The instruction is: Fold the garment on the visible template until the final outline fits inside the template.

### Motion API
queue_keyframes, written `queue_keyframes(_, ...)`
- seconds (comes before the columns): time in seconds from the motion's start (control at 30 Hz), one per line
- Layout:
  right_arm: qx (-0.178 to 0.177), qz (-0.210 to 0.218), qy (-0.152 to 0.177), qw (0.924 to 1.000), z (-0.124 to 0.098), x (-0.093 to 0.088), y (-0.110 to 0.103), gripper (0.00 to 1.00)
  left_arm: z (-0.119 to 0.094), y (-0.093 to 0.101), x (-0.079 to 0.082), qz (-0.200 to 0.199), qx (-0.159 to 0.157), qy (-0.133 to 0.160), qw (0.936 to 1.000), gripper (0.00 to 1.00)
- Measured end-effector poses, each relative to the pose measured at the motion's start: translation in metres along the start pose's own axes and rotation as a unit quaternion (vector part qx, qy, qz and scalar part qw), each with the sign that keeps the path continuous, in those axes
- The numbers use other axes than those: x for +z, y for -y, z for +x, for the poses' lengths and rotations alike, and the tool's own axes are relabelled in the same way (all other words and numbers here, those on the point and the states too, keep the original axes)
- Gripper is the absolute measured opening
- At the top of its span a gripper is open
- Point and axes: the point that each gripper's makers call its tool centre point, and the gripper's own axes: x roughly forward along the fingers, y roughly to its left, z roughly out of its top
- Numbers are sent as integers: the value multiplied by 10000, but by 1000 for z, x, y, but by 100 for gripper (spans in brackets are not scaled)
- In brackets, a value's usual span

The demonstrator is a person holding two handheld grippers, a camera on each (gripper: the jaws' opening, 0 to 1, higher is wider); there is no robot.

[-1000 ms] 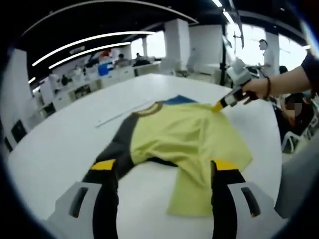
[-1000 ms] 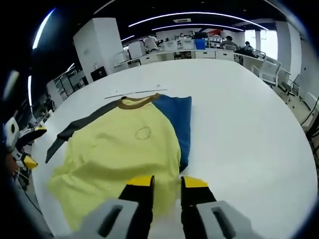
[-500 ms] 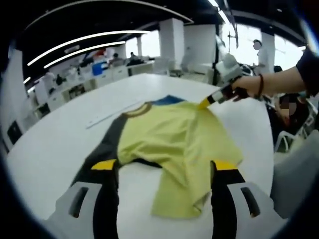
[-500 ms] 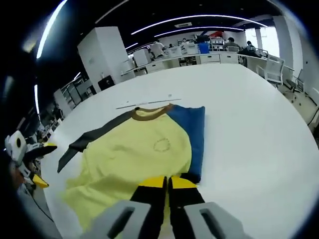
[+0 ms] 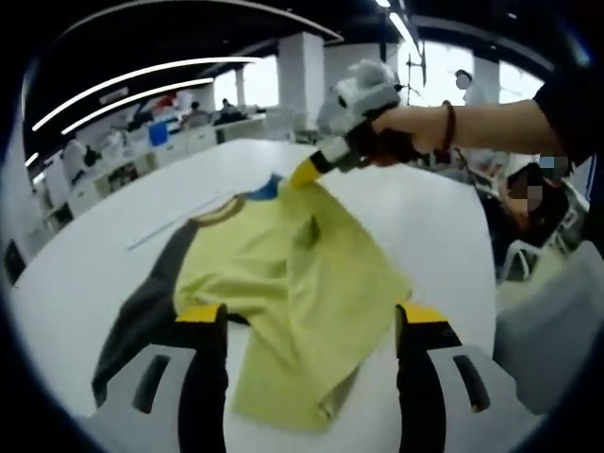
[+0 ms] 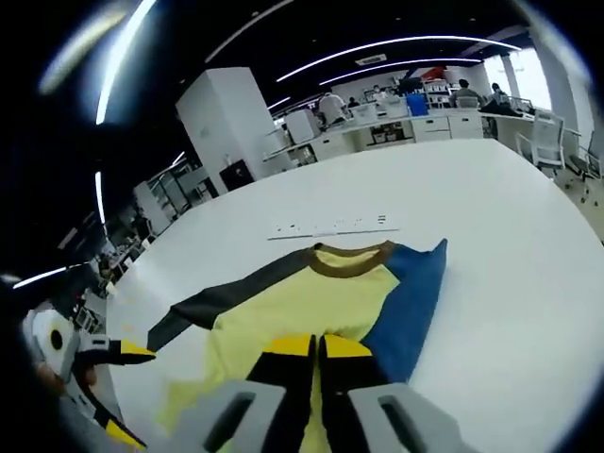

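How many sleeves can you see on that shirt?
2. The dark sleeve lies flat on the table, stretching away from the collar. The blue sleeve is on the opposite side, next to the closed right gripper lifting the shirt.

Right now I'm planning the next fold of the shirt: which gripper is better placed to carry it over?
Right. The right gripper is shut on the yellow shirt, lifting its edge; the left gripper is open, holding nothing.

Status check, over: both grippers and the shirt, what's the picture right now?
Right gripper shut on shirt, lifting one edge. Left gripper open, hovering. Nothing in the way on table.
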Motion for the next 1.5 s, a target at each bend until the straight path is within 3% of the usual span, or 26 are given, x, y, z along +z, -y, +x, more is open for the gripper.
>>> queue_keyframes(0.13, 52, -111, -81, 9999, 17, 5, -6, 0, 5, 12, -2, 43, -126, -35, 9999, 66)
queue_keyframes(0.37, 135, -63, -250, 9996, 44, 3, -7, 0, 8, 15, -3, -53, -122, -3, 9999, 67)
queue_keyframes(0.53, 111, 14, -414, 9991, 62, -4, -1, 0, 10, 13, -4, -140, -104, 6, 9998, 67)
queue_keyframes(0.73, -34, -37, -576, 9983, 72, -13, 9, 0, 23, 26, 0, -169, -219, 7, 9996, 64)
queue_keyframes(0.83, -61, -286, -621, 9976, 69, -15, 9, 2, 36, 38, 6, -183, -311, 52, 9993, 61)
queue_keyframes(1.0, -196, -430, -690, 9965, 53, -17, 4, 21, 64, 61, 17, -101, -376, 217, 9990, 58)
queue_keyframes(1.07, -244, -479, -678, 9962, 47, -17, 4, 32, 76, 67, 20, 10, -316, 219, 9993, 55)
queue_keyframes(1.13, -252, -478, -627, 9966, 39, -16, 3, 36, 88, 69, 25, 121, -238, 318, 9991, 52)
queue_keyframes(1.23, -229, -449, -608, 9969, 29, -16, 3, 38, 101, 72, 22, -10, -228, 255, 9994, 50)
queue_keyframes(1.37, -340, -562, -565, 9962, 18, -16, 11, 38, 113, 71, 7, -24, -144, -42, 9999, 44)
queue_keyframes(1.5, -459, -601, -548, 9956, 10, -20, 23, 38, 116, 69, 3, -130, -103, -41, 9999, 39)
